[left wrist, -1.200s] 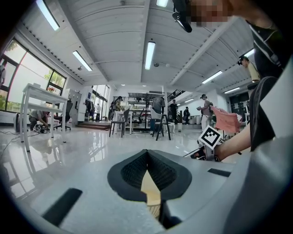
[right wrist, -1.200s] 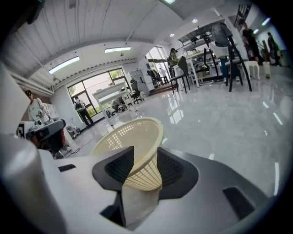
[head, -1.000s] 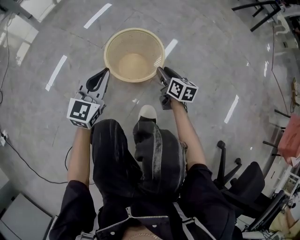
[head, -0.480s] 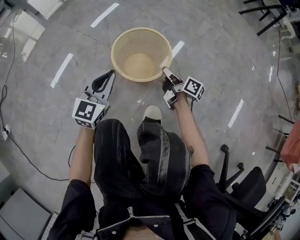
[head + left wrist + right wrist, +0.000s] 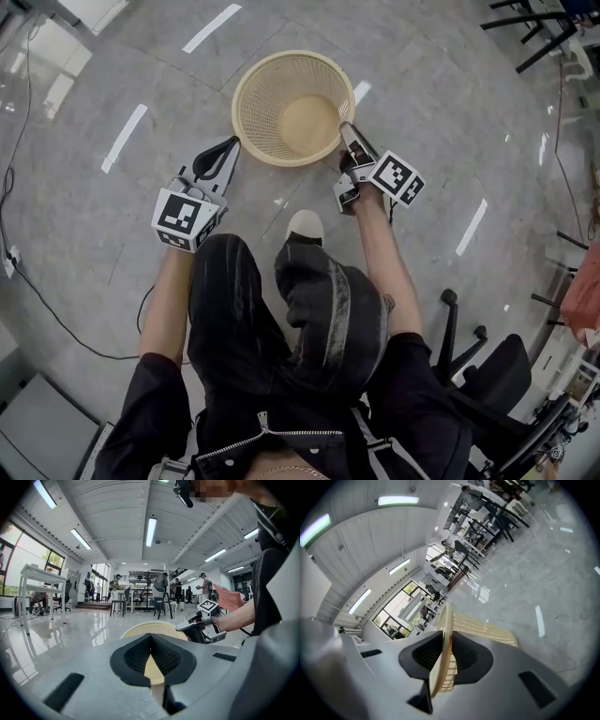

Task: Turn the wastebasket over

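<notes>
The wastebasket (image 5: 272, 94), a cream mesh tub with its mouth facing up, sits on the grey polished floor (image 5: 450, 112) in the upper middle of the head view. Its solid base shows off-centre, toward the lower right of the opening.

At the lower-right part of its rim the right gripper (image 5: 347, 131) has hold of it. In the right gripper view the rim of the wastebasket (image 5: 487, 632) runs edge-on through the middle of the frame, straight between the two dark pads of the right gripper (image 5: 446, 637). The jaws are closing, and the pads already press on the rim from either side (one inside the tub, one outside).

At the lower-left part of the rim the left gripper (image 5: 228, 145) points its tip just beside the basket; whether it touches cannot be told. In the left gripper view the left gripper (image 5: 151, 641) has its jaws shut together on nothing. The wastebasket (image 5: 145, 629) rises just beyond them at centre frame, with the right gripper (image 5: 183, 627) on its right edge.

Below the basket, at the middle of the head view, a white shoe toe (image 5: 303, 225) pokes out between the person's forearms. A black office chair (image 5: 487, 366) stands at lower right, and a cable (image 5: 56, 323) trails across the floor at lower left.
</notes>
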Available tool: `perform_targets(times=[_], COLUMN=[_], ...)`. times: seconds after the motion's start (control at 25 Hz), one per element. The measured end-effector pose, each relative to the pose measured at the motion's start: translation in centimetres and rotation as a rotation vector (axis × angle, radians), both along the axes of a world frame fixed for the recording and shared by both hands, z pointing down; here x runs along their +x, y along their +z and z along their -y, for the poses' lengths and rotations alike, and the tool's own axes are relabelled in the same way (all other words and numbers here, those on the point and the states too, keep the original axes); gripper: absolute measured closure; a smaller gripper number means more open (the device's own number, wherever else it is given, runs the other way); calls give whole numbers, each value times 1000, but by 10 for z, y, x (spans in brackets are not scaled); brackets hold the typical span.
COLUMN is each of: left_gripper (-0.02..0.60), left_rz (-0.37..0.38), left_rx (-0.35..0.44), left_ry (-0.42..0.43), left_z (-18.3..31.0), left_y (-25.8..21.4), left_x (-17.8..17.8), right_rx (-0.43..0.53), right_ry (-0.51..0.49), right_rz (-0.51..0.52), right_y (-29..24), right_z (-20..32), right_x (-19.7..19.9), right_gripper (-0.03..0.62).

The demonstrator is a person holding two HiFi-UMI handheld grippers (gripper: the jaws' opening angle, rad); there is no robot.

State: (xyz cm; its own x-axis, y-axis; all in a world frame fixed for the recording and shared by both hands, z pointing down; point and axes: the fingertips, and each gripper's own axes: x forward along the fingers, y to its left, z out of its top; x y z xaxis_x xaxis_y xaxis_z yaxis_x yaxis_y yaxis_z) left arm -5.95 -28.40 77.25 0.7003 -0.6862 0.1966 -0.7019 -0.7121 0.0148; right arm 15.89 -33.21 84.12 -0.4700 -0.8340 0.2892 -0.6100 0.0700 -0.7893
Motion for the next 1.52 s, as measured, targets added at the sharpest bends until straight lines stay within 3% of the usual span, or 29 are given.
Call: perform_targets(times=[0.12, 0.32, 0.56, 0.8, 0.92, 1.24, 1.52], left_gripper=[577, 577, 577, 577, 577, 577, 577], left_rz=[-4, -12, -2, 9, 15, 26, 38], left_rx=[-2, -6, -10, -33, -40, -45, -43], left_ry=[9, 21, 31, 21, 8, -7, -6], left_z=[0, -1, -2, -6, -8, -7, -5], left_y=[2, 2, 2, 12, 16, 18, 21], left_x=[5, 16, 24, 20, 11, 5, 4], right_rx=[48, 94, 93, 72, 80, 39, 116], right_ry=[9, -39, -151, -282, -299, -311, -462], right_rz=[-143, -465, -668, -732, -744, -643, -731], right_y=[-16, -16, 7, 34, 38, 35, 34], right_z=[0, -8, -24, -35, -37, -35, -43], right_x=[4, -6, -50, -92, -100, -112, -148], right_gripper=[531, 533, 533, 533, 533, 532, 525])
